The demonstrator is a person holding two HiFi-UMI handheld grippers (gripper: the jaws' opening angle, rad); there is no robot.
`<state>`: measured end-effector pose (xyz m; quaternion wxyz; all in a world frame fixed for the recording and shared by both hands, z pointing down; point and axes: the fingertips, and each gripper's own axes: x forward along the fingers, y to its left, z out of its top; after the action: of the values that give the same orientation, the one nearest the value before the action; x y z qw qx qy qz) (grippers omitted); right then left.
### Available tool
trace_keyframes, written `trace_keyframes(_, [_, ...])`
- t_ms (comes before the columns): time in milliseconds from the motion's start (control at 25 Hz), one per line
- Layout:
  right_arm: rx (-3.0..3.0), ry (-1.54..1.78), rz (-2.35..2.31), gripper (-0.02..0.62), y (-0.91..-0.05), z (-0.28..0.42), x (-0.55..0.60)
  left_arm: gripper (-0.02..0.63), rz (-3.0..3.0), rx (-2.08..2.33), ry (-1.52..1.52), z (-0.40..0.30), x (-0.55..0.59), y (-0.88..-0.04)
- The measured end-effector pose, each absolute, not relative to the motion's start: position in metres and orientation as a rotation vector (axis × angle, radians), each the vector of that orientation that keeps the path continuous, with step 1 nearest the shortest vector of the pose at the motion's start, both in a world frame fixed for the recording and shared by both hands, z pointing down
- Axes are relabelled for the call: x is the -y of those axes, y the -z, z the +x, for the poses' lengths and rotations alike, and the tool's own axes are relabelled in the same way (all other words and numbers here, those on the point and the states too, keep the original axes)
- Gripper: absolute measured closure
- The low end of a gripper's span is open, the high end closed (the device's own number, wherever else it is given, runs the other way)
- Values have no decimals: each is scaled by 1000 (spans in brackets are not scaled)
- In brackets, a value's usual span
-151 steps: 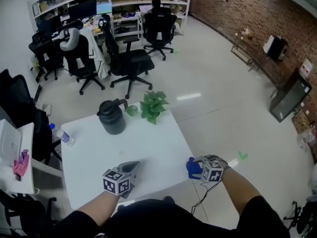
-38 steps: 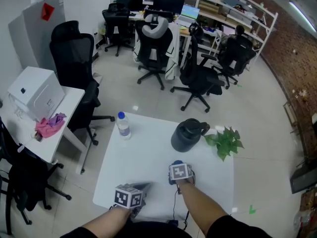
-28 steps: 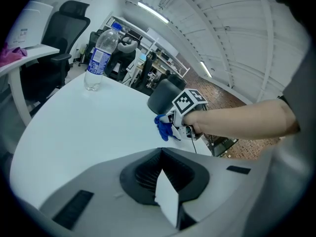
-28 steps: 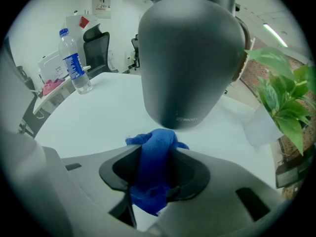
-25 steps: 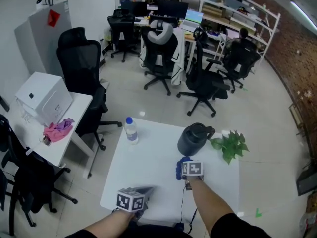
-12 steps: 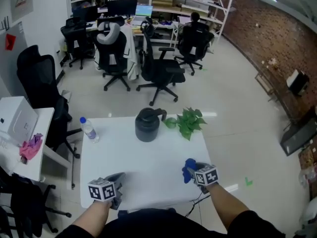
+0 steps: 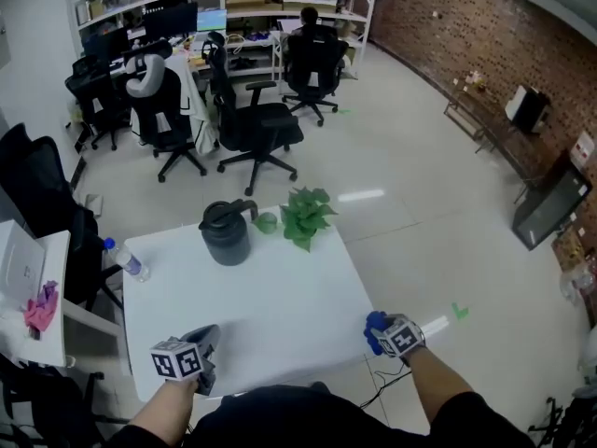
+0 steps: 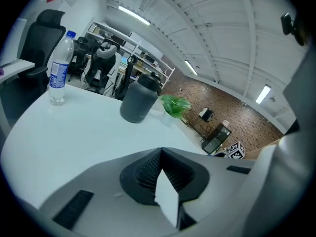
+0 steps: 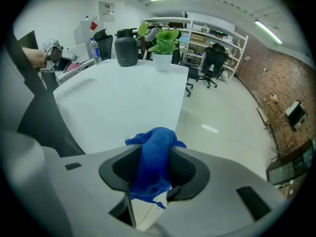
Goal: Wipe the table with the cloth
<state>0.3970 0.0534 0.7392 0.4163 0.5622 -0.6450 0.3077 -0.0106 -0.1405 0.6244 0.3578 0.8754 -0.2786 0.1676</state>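
Note:
The blue cloth (image 9: 155, 164) is bunched between the jaws of my right gripper (image 9: 154, 144), which is shut on it. In the head view that gripper (image 7: 379, 329) holds the cloth (image 7: 374, 324) at the right front corner of the white table (image 7: 270, 297), right at its edge. From the right gripper view, the tabletop (image 9: 123, 93) stretches ahead and to the left, with floor on the right. My left gripper (image 7: 207, 336) rests at the table's front left edge. In its own view its jaws (image 8: 160, 154) are shut with nothing between them.
A black jug (image 7: 227, 234), a small green cup (image 7: 266, 222) and a potted plant (image 7: 303, 216) stand at the table's far side. A water bottle (image 7: 124, 258) is at the left edge. Office chairs (image 7: 252, 124) stand beyond, and a side table (image 7: 19, 278) at the left.
My right gripper has carried the cloth from the middle of the table, near the jug, to the right front corner. The head view has swung. The left gripper stays at the front edge.

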Motion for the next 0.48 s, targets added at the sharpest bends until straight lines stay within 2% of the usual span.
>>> trace_keyframes(480, [1634, -750, 1467, 413, -745, 391, -58, 606, 2297, 602, -476, 38, 114, -621])
